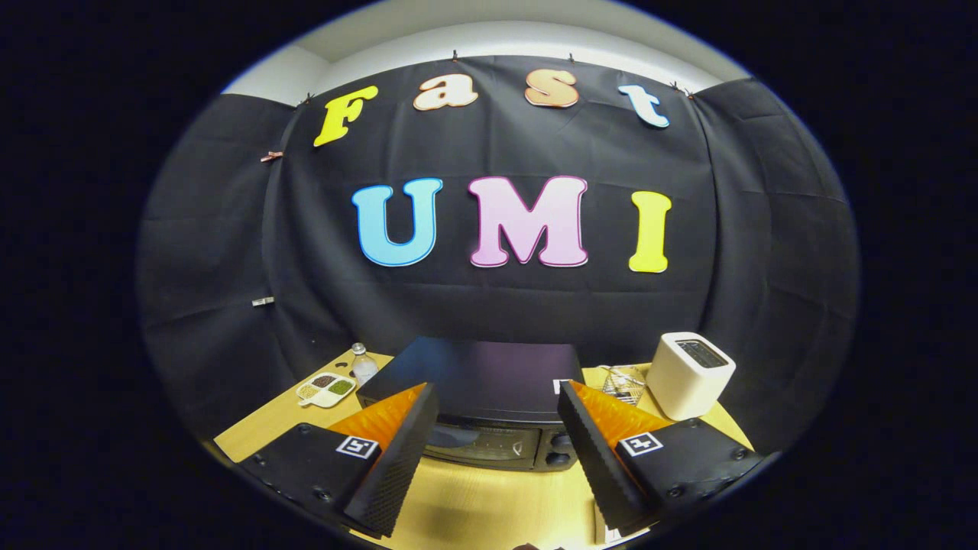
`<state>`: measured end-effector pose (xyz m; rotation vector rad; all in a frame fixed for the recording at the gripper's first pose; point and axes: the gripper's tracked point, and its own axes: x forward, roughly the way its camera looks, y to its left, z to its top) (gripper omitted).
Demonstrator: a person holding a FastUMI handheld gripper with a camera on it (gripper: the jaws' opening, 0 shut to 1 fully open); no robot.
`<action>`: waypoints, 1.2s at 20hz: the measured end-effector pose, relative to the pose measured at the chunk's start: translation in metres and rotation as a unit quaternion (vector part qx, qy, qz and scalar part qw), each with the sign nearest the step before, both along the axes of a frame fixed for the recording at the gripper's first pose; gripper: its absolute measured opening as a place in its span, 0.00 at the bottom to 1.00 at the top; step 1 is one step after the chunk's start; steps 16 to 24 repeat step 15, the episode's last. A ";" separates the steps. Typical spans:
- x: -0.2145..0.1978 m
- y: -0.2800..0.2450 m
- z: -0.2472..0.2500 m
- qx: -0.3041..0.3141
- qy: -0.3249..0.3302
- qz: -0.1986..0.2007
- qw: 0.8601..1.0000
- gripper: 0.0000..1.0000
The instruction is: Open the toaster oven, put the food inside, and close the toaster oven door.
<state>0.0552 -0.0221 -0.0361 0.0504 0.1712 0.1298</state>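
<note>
Black and boxy, the toaster oven point(489, 405) sits at the lower centre of the frame on a pale wooden table point(489, 508), its door shut as far as the glass front and knobs between the fingers show. The gripper point(497, 451) hangs above and in front of it, fingers spread wide and holding nothing, tilted slightly down toward the oven's front. A divided dish point(326, 389) of food lies at lower left beside a small bottle point(364, 365); a white toaster point(688, 374) and wire rack point(623, 382) stand at lower right. A closed door with an empty gripper fits either the approach to open it or a job completed.
</note>
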 end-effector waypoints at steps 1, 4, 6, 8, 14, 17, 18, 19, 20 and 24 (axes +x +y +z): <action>-0.005 -0.007 0.005 -0.004 -0.008 -0.005 1.000 0.98; -0.020 -0.019 0.019 -0.012 -0.024 -0.016 1.000 0.98; -0.029 -0.017 0.028 -0.004 -0.032 -0.015 0.999 0.98; -0.037 -0.016 0.034 -0.002 -0.038 -0.016 0.999 0.98; -0.063 -0.007 0.044 0.017 -0.054 -0.016 0.998 0.98; -0.064 -0.007 0.042 0.010 -0.053 -0.012 0.998 0.98; -0.064 -0.007 0.042 0.010 -0.053 -0.012 0.998 0.98; -0.064 -0.007 0.042 0.010 -0.053 -0.012 0.998 0.98; -0.064 -0.007 0.042 0.010 -0.053 -0.012 0.998 0.98; -0.064 -0.007 0.042 0.010 -0.053 -0.012 0.998 0.98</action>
